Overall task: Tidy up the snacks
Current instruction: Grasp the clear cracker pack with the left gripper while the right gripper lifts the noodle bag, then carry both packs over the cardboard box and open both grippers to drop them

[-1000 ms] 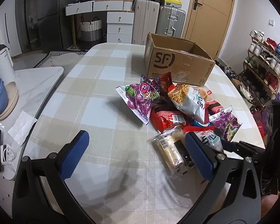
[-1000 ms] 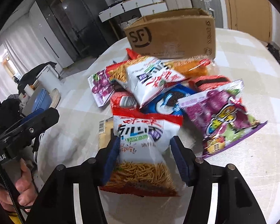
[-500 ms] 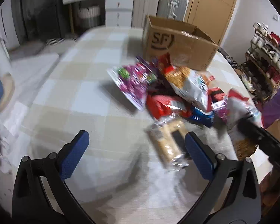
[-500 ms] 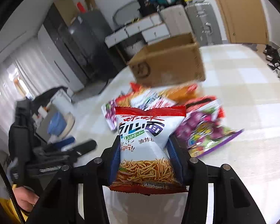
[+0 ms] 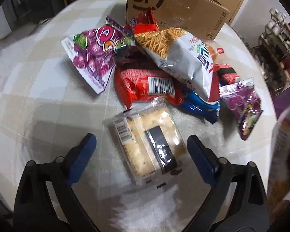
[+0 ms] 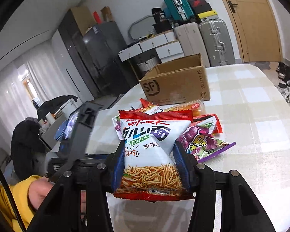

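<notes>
Right gripper [image 6: 148,166] clamped on a white noodle-snack bag [image 6: 150,150] above the table [image 6: 251,135], left gripper [image 5: 141,147] wide open, straddling a clear cracker pack [image 5: 145,139], cardboard box [image 6: 176,83] at the far edge.

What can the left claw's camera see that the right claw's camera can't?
Only the left wrist view shows the clear cracker pack lying between the open left claw, plus the red barcode bag and blue packet. Only the right wrist view shows the right claw shut on the noodle snack bag, plus suitcases and the door. Both show the cardboard box and table.
</notes>
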{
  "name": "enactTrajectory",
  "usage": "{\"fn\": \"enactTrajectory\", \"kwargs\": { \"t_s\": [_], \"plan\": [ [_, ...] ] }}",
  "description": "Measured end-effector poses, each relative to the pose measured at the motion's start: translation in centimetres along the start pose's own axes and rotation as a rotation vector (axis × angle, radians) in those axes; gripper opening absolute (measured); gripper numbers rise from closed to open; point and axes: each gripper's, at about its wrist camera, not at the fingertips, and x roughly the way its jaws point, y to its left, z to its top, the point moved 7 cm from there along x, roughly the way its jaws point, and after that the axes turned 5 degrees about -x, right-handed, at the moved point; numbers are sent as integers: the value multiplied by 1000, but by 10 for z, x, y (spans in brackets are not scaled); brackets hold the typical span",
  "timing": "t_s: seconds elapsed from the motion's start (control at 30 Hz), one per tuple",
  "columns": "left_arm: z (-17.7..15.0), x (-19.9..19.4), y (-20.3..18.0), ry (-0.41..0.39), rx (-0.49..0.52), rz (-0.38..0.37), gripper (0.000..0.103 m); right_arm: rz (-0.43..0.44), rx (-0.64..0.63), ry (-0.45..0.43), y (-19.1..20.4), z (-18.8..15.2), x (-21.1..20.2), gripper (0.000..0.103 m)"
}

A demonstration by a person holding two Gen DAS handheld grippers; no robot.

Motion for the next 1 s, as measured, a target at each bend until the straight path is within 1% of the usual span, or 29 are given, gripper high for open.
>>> {"fn": "enactTrajectory", "kwargs": {
  "t_s": [0.07, 0.17, 0.2, 0.23, 0.27, 0.3, 0.33, 0.47, 0.57, 0.7, 0.8, 0.87, 1.0],
  "plan": [
    [1, 5, -5, -3, 21, 29, 94, 7, 7, -2, -1, -3, 0, 49],
    [3, 6, -5, -16, 32, 36, 93, 7, 21, 2, -5, -6, 0, 49],
    [3, 6, -5, -23, 37, 41, 89, 5, 25, 0, -6, -7, -1, 49],
    [3, 4, -6, -32, 47, 40, 81, 7, 32, 0, -8, -8, -2, 49],
    [2, 3, -7, -43, 60, 37, 76, 7, 36, -2, -9, -8, -2, 49],
    [2, 1, -7, -52, 76, 32, 65, 5, 39, -4, -10, -7, -2, 49],
    [1, 0, -8, -57, 89, 18, 63, 5, 41, -6, -10, -7, -3, 49],
    [-2, -4, -4, -59, 128, -46, 62, 4, 38, -7, -10, -8, -3, 49],
    [-7, -9, -2, -67, 132, -99, 62, 0, 35, -8, -9, -8, -5, 49],
    [-4, -26, 5, -132, 153, -83, 62, -6, 30, -15, -7, -6, -8, 49],
    [-2, -51, 17, -181, 137, -98, 62, -6, 27, -28, -3, -1, -11, 49],
    [5, -68, 23, -214, 125, -122, 62, 4, 23, -35, 0, 7, -14, 49],
    [26, -106, 26, -300, 118, -207, 62, -1, -6, -53, 2, 30, -22, 49]
  ]
}}
